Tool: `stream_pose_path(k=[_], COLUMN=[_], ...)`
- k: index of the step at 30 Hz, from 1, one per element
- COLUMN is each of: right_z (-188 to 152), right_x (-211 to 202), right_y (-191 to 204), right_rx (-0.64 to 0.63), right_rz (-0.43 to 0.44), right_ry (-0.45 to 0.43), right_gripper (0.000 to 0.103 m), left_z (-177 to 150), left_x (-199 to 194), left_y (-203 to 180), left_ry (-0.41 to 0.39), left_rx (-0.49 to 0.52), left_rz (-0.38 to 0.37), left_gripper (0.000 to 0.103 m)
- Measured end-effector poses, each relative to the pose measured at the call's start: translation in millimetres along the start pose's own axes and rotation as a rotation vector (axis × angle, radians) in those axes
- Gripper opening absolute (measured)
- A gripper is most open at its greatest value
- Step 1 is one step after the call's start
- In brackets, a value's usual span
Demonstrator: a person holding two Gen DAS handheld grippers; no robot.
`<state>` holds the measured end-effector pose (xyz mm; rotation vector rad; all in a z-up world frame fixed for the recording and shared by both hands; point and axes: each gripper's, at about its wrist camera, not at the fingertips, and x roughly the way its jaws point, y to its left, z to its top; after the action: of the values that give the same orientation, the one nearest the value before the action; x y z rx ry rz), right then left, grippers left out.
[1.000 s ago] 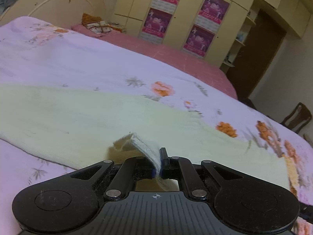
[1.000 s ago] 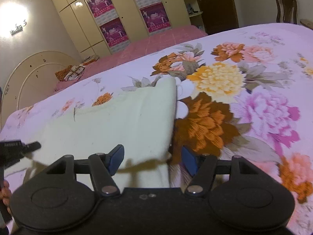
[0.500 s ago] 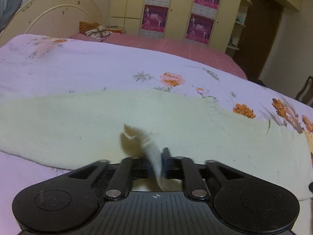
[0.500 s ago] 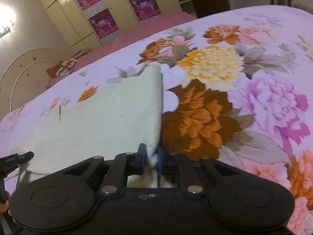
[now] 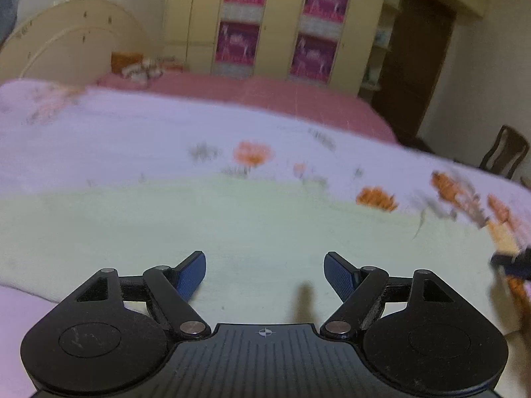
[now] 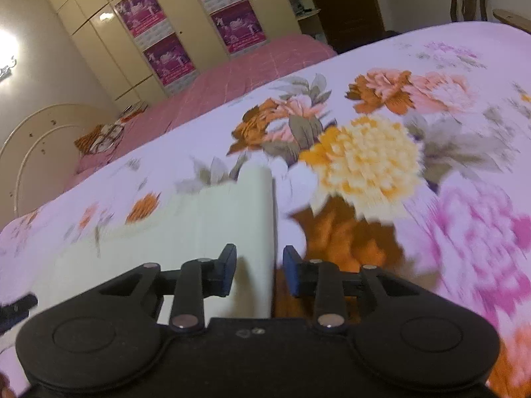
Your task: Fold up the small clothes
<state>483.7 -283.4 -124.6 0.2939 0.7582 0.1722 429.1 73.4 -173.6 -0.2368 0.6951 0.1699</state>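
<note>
at the bottom of the left view, the left gripper stands wide open with nothing between its blue pads; only flat pale cloth shows in the gap. at the bottom of the right view, the right gripper is partly open, its jaws standing either side of the cloth's folded right edge without pressing on it, so it holds nothing.

the pale yellow cloth lies spread across the lower middle of the left view, flat on the flowered bedspread; in the right view it runs up the centre-left of the frame with a soft rolled edge on its right side. it looks light, limp and a little fuzzy, so it should drape and sag when lifted and not slip much in the pads. corners or that doubled edge look like the sensible places to pinch, taking both layers together.

farther off, upper centre in both views, a pink bed sits beyond the spread, then a cream wardrobe with purple posters. a wooden chair stands at the right edge.
</note>
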Motion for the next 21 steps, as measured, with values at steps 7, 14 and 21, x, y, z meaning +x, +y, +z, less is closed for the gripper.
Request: stream_pose_path(k=[7, 14, 21], right_z=[23.4, 16.5, -0.6], right_x=[37.6, 37.0, 12.5], right_y=[-9.6, -1.1, 25.2], right_rx=[0.037, -0.049, -0.157], right_rz=[0.035, -0.071, -0.061], right_ry=[0.036, -0.014, -0.03], right_gripper=[0.017, 0.01, 0.027], left_z=[-10.1, -3.1, -2.4], left_x=[15.5, 12.0, -14.5], left_y=[3.4, 1.3, 20.0], left_ry=[0.01, 0.035, 0.038], left_rx=[0.041, 0.046, -0.039], left_rz=[0.049, 0.063, 0.083], left_gripper=[0.078, 0.078, 0.103])
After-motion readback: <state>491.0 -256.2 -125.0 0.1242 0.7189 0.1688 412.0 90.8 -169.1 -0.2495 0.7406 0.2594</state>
